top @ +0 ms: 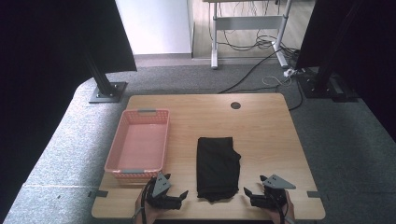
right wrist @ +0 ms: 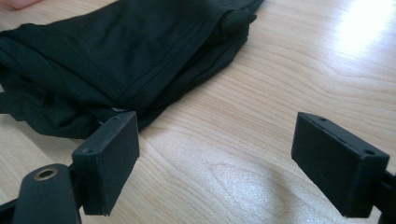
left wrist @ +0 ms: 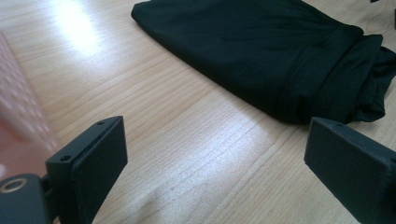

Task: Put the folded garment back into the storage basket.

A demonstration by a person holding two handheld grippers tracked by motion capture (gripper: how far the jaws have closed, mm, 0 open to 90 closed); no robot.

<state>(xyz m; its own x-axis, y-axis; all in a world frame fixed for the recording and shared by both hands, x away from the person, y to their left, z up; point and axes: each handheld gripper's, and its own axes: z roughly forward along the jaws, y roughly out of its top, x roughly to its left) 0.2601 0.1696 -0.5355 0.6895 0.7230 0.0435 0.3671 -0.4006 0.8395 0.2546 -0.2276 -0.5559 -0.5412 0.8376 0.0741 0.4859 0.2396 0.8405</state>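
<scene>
The folded black garment [top: 217, 168] lies in the middle of the wooden table [top: 261, 130], its bunched near end pointing at the person, with the pink basket [top: 139, 142] just to its left and apart from it. The left gripper [top: 173, 198] sits at the near edge on one side of the cloth and the right gripper [top: 254, 195] on the other, both angled in toward that near end. From where I stand, the job looks like getting hold of the garment, perhaps to fold it again or lift it over to the basket, and the clean way would be for each gripper to come in low along the tabletop and pinch through all the layers at a near corner, not just the top fold, so the bundle does not slide apart when it rises; the two should lift together to keep it level. In the left gripper view its jaws stand wide apart over bare wood, gripping nothing, the cloth well ahead of them. In the right gripper view the jaws are likewise spread and empty, one of them just beside the garment's rumpled edge, though I cannot tell whether it brushes the fabric
</scene>
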